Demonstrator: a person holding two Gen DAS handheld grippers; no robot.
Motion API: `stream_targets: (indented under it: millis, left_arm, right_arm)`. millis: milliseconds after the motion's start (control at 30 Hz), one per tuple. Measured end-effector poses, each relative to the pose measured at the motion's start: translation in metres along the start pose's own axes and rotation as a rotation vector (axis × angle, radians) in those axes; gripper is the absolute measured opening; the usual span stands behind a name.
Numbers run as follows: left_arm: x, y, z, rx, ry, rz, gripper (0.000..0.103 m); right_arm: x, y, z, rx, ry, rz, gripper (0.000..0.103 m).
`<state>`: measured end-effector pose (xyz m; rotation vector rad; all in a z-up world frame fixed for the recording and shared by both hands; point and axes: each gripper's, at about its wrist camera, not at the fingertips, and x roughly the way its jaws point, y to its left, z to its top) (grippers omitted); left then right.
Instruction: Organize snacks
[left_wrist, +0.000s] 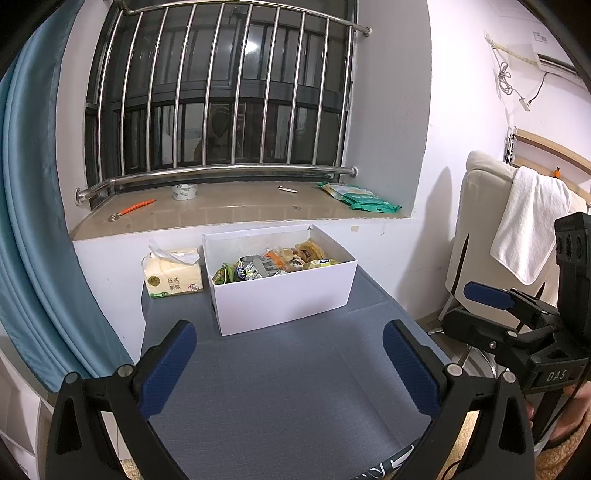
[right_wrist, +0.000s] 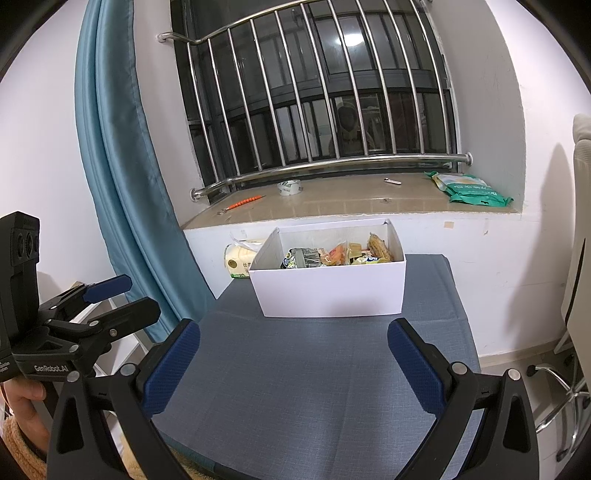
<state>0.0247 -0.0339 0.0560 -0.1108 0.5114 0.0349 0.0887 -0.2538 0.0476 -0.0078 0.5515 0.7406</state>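
Note:
A white open box (left_wrist: 284, 295) stands at the far end of the grey-blue table (left_wrist: 280, 387), filled with several wrapped snacks (left_wrist: 273, 264). It also shows in the right wrist view (right_wrist: 328, 291) with the snacks (right_wrist: 336, 254) inside. My left gripper (left_wrist: 290, 354) is open and empty, held above the table's near half, short of the box. My right gripper (right_wrist: 293, 354) is open and empty, likewise above the table in front of the box. The right gripper shows at the right edge of the left wrist view (left_wrist: 517, 314); the left one shows at the left of the right wrist view (right_wrist: 92, 306).
A tissue pack (left_wrist: 173, 273) lies left of the box against the wall. The window sill (left_wrist: 236, 206) holds a tape roll (left_wrist: 184, 192), an orange tool (left_wrist: 135, 208) and a green packet (left_wrist: 360, 197). A blue curtain (left_wrist: 33, 221) hangs left. A chair with a white towel (left_wrist: 528, 221) stands right.

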Motion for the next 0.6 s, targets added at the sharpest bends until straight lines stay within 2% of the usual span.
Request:
stream_targets:
  millis: [600]
  left_arm:
    - [-0.0003, 0.0012, 0.0002, 0.018, -0.005, -0.019, 0.103]
  right_arm:
    - [0.0001, -0.0016, -0.001, -0.001, 0.004, -0.003, 0.103]
